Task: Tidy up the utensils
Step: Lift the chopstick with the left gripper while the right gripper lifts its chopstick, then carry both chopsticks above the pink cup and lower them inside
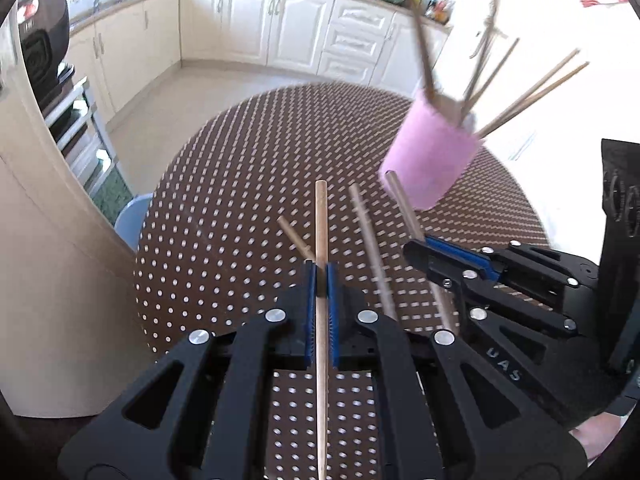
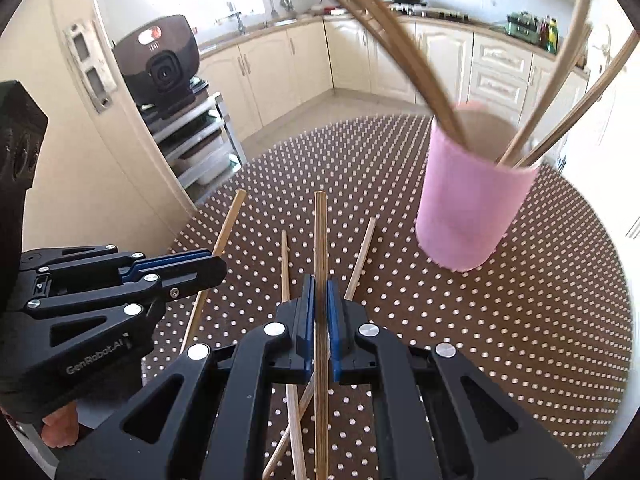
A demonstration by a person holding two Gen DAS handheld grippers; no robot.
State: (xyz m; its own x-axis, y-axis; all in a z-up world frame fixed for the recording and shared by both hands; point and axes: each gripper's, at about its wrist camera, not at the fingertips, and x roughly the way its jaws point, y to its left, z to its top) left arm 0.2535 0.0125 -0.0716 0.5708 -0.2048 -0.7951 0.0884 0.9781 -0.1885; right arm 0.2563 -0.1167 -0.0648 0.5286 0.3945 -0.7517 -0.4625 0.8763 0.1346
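**Both hand-held grippers clamp a chopstick each, pink holder ahead on the dotted counter**

We see our left hand-held gripper (image 1: 321, 280) closed on a pale chopstick (image 1: 321, 232), which runs straight forward between the blue pads (image 1: 309, 300) and sticks out past the fingertips. In the right wrist view this same tool (image 2: 216, 266) appears at the left edge, side-on, with its chopstick (image 2: 229, 220) angling up past its tip.

Our right hand-held gripper (image 2: 321, 292) is likewise clamped on a darker chopstick (image 2: 320, 232), held lengthwise between its pads (image 2: 333, 312). In the left wrist view it shows at the right (image 1: 416, 252), again shut around a stick (image 1: 404, 208).

Below the fingers, loose chopsticks lie on the brown counter (image 2: 520, 340) with its white dots: one (image 2: 285, 264) just left of the held stick and one (image 2: 362, 256) just right of it, the two crossing lower down under the right gripper. In the left view we also make out a short stick (image 1: 292, 236) and a longer one (image 1: 370, 240) beside the held one.

The pink holder (image 2: 468, 208) stands on the counter ahead and to the right, well apart from both tools. Several chopsticks (image 2: 400, 52) fan out of its mouth, blurred. In the left view the holder (image 1: 430, 152) looks tilted and smeared, so we cannot tell its exact lean.

Cream kitchen cabinets (image 1: 280, 20) line the far wall.
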